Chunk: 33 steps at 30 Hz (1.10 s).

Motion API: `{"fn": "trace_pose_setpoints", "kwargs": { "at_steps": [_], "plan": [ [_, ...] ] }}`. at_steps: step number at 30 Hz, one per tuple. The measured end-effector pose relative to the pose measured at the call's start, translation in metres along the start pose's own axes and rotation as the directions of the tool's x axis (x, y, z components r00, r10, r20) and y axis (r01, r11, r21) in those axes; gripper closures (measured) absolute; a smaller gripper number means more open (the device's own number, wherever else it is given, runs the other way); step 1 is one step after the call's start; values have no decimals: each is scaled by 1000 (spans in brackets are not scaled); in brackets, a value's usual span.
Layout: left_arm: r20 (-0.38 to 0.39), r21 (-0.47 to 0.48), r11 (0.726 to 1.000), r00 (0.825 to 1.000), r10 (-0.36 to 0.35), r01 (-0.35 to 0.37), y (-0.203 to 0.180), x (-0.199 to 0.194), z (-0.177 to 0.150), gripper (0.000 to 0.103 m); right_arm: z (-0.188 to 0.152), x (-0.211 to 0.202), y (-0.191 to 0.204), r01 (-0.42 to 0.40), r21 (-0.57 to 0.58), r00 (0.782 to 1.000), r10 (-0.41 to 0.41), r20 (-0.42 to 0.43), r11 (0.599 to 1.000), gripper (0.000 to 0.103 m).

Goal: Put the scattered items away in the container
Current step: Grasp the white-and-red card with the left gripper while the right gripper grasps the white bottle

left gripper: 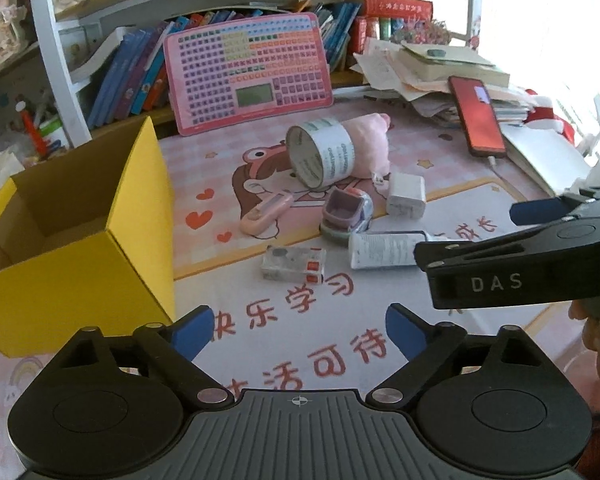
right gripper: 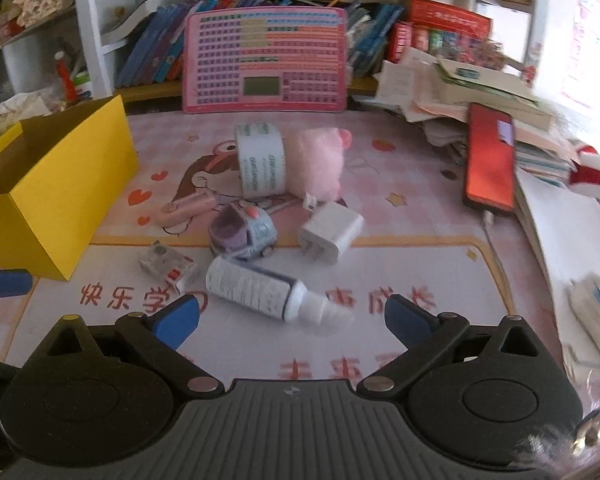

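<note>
A child's desk under crowded bookshelves carries a pink cartoon mat (left gripper: 300, 320). The yellow cardboard box (left gripper: 80, 264) stands open-topped at the mat's left edge; what is inside it is hidden by its walls. Near the mat's middle lie a tape roll (right gripper: 260, 160) against a pink plush (right gripper: 320, 164), a pink cutter (left gripper: 266, 213), a toy car (right gripper: 244, 232), a white charger (right gripper: 330, 232), a small packet (right gripper: 166, 264) and a white bottle (right gripper: 256, 290), its print blurred. Left gripper (left gripper: 298, 332) and right gripper (right gripper: 292, 318) both hang with tongs apart and empty; the bottle lies just beyond the right one's tips.
</note>
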<state>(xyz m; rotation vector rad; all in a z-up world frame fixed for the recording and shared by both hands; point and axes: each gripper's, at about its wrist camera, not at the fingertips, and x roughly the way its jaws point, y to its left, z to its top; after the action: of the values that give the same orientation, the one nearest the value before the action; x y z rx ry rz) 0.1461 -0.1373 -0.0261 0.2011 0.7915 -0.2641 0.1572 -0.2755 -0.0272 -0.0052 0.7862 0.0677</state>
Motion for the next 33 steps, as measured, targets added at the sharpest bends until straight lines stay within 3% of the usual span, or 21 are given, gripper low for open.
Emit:
{"fn": "trace_pose_setpoints", "kwargs": {
  "at_steps": [3, 5, 12, 16, 22, 27, 33],
  "plan": [
    [-17, -13, 1000, 999, 28, -28, 0, 10, 6, 17, 12, 13, 5, -42, -38, 999, 42, -6, 998, 15],
    [-33, -17, 999, 999, 39, -39, 1, 17, 10, 21, 19, 22, 10, -67, -75, 998, 66, -16, 995, 17],
    [-89, 22, 997, 993, 76, -74, -4, 45, 19, 25, 29, 57, 21, -160, -172, 985, 145, -97, 972, 36],
    [-115, 25, 998, 991, 68, -66, -5, 59, 22, 28, 27, 75, 12, -195, -142, 971, 171, -165, 970, 43],
    [-142, -16, 998, 988, 55, -58, -5, 82, 29, 28, 24, 73, -14, -203, -104, 966, 181, -183, 974, 61],
    [-139, -40, 997, 989, 57, -63, -5, 99, 38, 29, 18, 70, -34, -184, -84, 967, 165, -196, 979, 65],
    [-171, -76, 995, 984, 56, -70, 1, 115, 40, 36, 19, 75, -37, -196, -103, 964, 173, -200, 975, 64]
  ]
}}
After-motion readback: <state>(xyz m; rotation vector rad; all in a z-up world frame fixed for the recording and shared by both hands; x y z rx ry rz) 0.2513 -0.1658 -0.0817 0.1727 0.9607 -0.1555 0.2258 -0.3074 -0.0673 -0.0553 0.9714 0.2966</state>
